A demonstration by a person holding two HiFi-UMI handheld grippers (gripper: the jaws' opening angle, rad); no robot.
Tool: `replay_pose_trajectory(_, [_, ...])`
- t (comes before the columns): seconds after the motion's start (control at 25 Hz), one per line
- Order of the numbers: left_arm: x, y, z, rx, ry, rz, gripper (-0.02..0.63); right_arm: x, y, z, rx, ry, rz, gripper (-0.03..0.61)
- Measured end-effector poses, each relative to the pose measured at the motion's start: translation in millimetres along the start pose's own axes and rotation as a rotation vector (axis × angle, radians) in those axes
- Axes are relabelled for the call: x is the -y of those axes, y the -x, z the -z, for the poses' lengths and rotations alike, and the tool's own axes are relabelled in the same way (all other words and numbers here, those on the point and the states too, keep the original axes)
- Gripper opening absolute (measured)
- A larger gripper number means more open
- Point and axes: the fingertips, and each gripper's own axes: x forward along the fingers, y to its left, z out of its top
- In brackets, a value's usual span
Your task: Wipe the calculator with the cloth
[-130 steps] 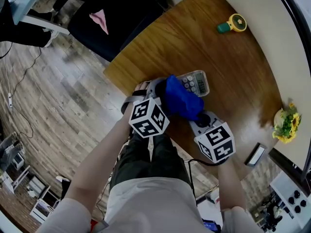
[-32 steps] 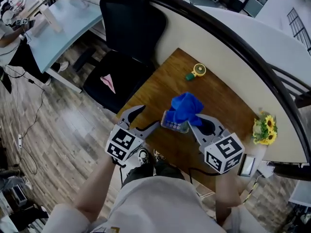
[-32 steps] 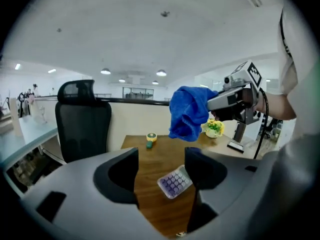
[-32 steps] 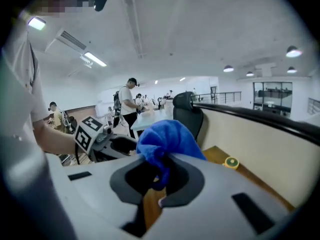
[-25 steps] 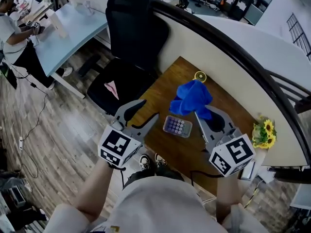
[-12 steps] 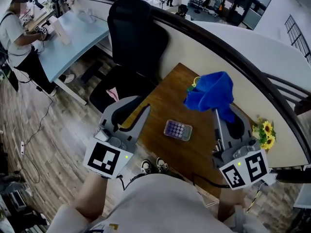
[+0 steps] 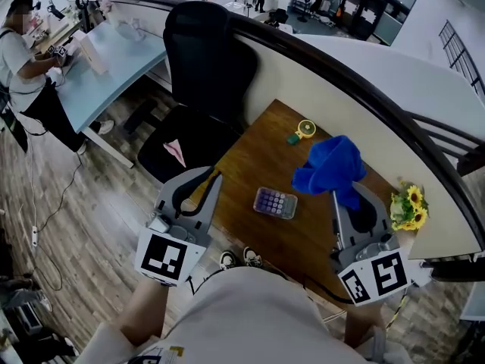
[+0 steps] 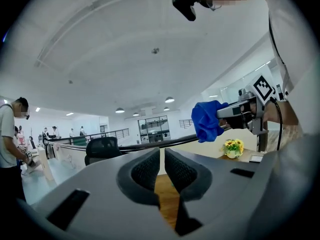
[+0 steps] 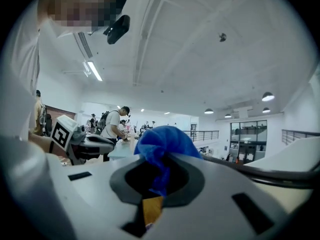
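Head view, looking steeply down: a brown wooden worktop [image 7: 250,154] fills the middle of the frame. The calculator [image 7: 275,202] lies flat near its centre, touched by nothing. At lower left, the left claw [image 7: 214,179] hangs over the worktop's edge, well apart from the calculator. At right, the right claw [image 7: 336,193] holds the blue cloth [image 7: 331,167] bunched in the air, up and to the right of the calculator. A small yellow and green object [image 7: 302,130] sits further up, and yellow flowers [image 7: 405,206] stand at the right edge. A black chair [image 7: 206,48] is at upper left.

Left claw view: the left claw [image 8: 162,160] is closing, its ribbed pads [image 8: 145,170] a slim gap apart with nothing between them. The cloth [image 8: 206,120] shows at middle right.

Right claw view: the right claw [image 9: 157,180] pinches the cloth [image 9: 162,143], which bulges above it.
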Motion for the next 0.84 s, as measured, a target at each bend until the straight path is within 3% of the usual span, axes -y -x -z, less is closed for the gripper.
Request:
replay_pose_trajectory(0.24, [7.2,6.4,17.1,-0.042,0.003,-0.009,0.012,-17.0,4.0,27.3,-0.052,-0.047,-0.033,0.026])
replay_pose_trajectory(0.84, [8.1,11.7,9.3,-0.021,0.012,-0.016,0.003,-18.5,3.2,27.0,-0.072,-0.03,-0.056,0.028])
